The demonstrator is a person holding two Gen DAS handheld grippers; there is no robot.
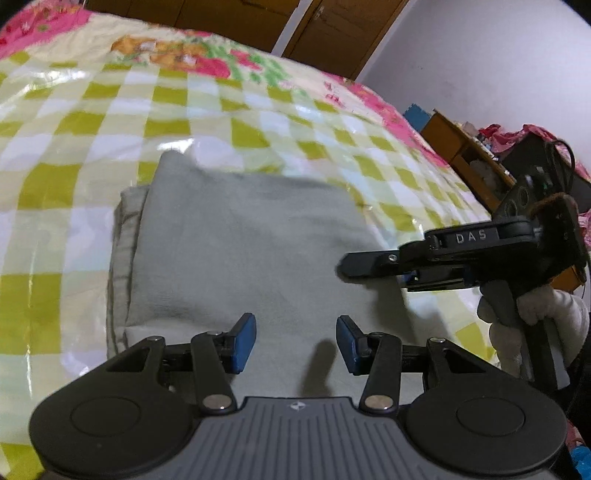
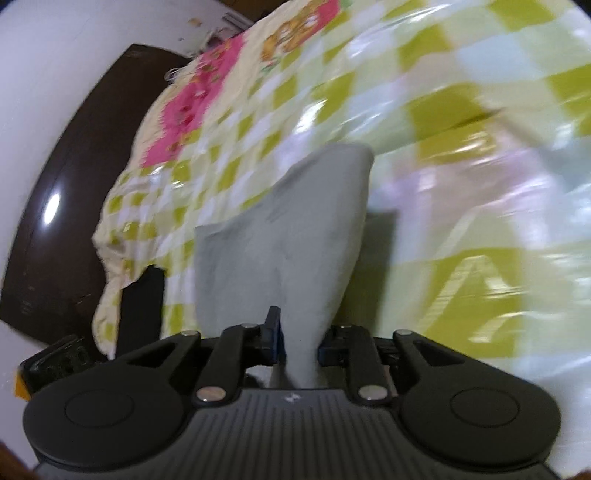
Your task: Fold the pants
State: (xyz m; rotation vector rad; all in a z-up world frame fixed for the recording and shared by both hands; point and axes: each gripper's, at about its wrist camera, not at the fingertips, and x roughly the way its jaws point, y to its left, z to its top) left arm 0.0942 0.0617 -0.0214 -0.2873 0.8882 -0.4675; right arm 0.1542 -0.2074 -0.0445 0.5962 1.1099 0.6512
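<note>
Pants point(image 1: 236, 251) look mostly folded already: a grey stacked bundle on the bed point(image 1: 92, 122), layers showing at its left edge. My left gripper point(image 1: 295, 341) hovers over the near edge w/ fingers apart, holding nothing. Right gripper point(image 2: 297, 341) is clamped on a fold of the cloth at the bundle's right side, so prob. one last fold or tidy-up left. Checked green/white quilt, wooden wardrobe doors point(image 1: 332, 33) behind, cluttered shelf point(image 1: 465, 147) on the right.

Checked green-yellow bedspread point(image 1: 110, 110), brown wardrobe doors point(image 1: 332, 33), wooden shelf point(image 1: 465, 147)
</note>
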